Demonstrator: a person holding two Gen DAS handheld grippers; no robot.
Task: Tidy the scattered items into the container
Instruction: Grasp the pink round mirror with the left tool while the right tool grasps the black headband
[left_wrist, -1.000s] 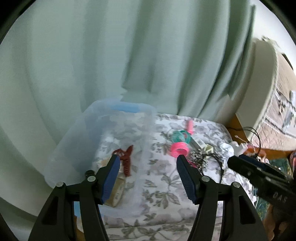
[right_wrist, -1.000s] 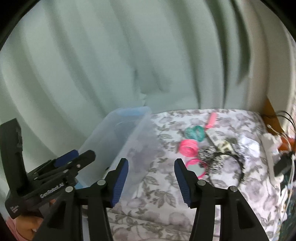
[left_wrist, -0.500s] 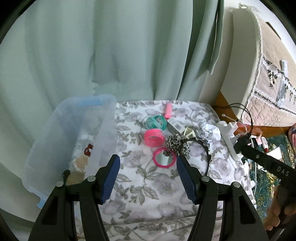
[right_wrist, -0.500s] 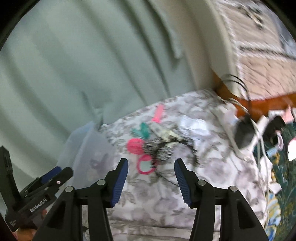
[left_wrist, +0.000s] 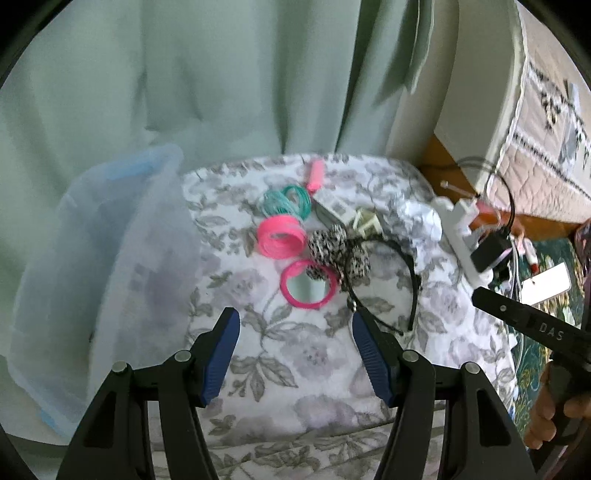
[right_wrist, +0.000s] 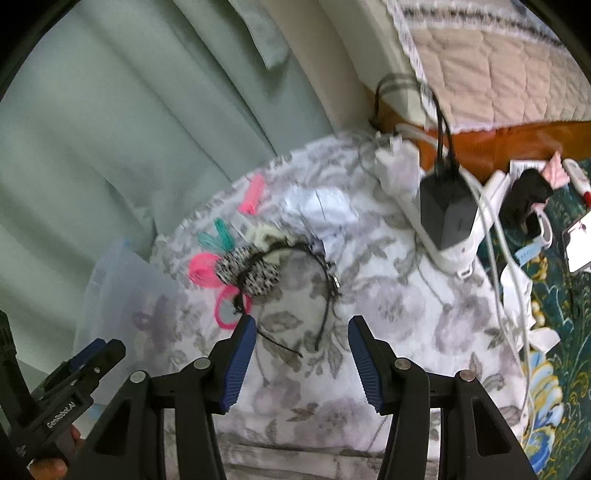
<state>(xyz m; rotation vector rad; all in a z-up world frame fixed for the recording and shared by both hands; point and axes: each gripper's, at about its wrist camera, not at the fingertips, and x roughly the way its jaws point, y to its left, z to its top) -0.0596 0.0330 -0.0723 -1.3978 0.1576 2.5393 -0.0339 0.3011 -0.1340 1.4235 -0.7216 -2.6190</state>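
A clear plastic container (left_wrist: 110, 258) stands at the left of a flower-patterned cloth (left_wrist: 295, 354). Scattered beside it lie a pink coil (left_wrist: 280, 236), a teal coil (left_wrist: 284, 201), a pink round mirror (left_wrist: 308, 284), a pink clip (left_wrist: 316, 175) and a black headband with a speckled bow (left_wrist: 343, 251). My left gripper (left_wrist: 295, 332) hovers open just short of the mirror, nothing between its fingers. My right gripper (right_wrist: 301, 339) hangs open over the headband's (right_wrist: 295, 273) near ends, holding nothing.
A white power strip (right_wrist: 454, 236) with a black charger and cables lies at the cloth's right edge. Crumpled white paper (right_wrist: 321, 206) sits behind the headband. A green curtain (left_wrist: 221, 74) hangs behind; a bed (right_wrist: 480, 66) stands at the right.
Both grippers swung right from the container toward the scattered items and sank closer to the cloth. The right gripper rolled. Jaws kept the same gap.
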